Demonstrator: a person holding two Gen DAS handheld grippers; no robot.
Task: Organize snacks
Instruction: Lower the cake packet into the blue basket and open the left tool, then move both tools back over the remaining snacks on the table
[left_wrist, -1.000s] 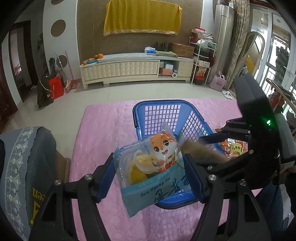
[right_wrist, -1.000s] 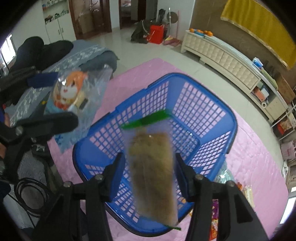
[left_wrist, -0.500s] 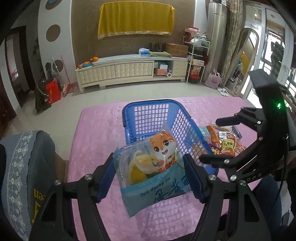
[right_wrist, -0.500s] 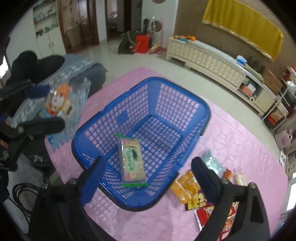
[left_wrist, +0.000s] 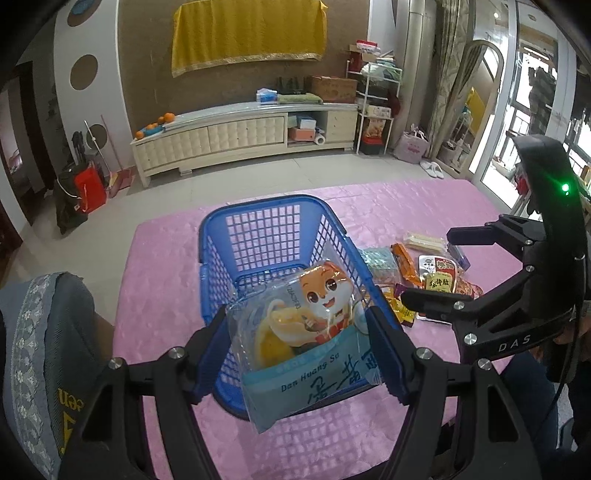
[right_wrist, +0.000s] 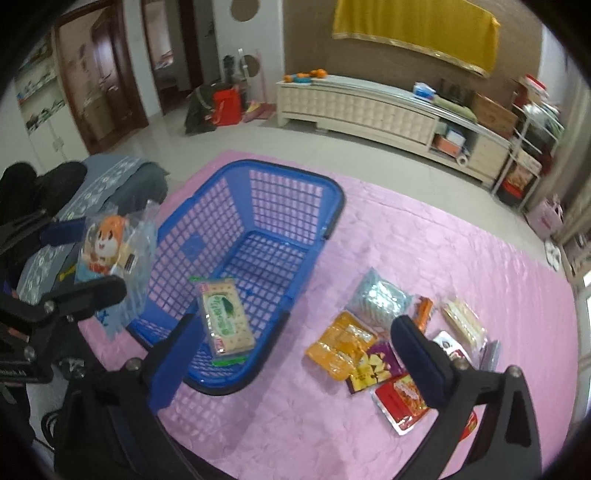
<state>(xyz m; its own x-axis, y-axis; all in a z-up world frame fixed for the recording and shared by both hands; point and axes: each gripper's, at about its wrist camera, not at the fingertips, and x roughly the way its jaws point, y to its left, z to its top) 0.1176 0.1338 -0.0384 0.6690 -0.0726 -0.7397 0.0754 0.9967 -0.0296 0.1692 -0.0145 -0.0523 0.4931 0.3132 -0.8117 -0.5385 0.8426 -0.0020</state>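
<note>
Yellow cloth (left_wrist: 248, 32) hangs on wall above long cream cabinet (left_wrist: 236, 138); oranges (left_wrist: 164, 119) on its left end; red bag (left_wrist: 89, 186) on floor nearby.

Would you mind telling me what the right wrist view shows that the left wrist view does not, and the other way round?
Only the right wrist view shows the cracker packet lying on the floor of the blue basket, and the red snack pack nearest the open, empty right gripper. Only the left wrist view shows the lettering on the cartoon snack bag, clamped between the left gripper's pads. Both show the basket, that bag, the pink tablecloth and loose snacks beside the basket.
</note>
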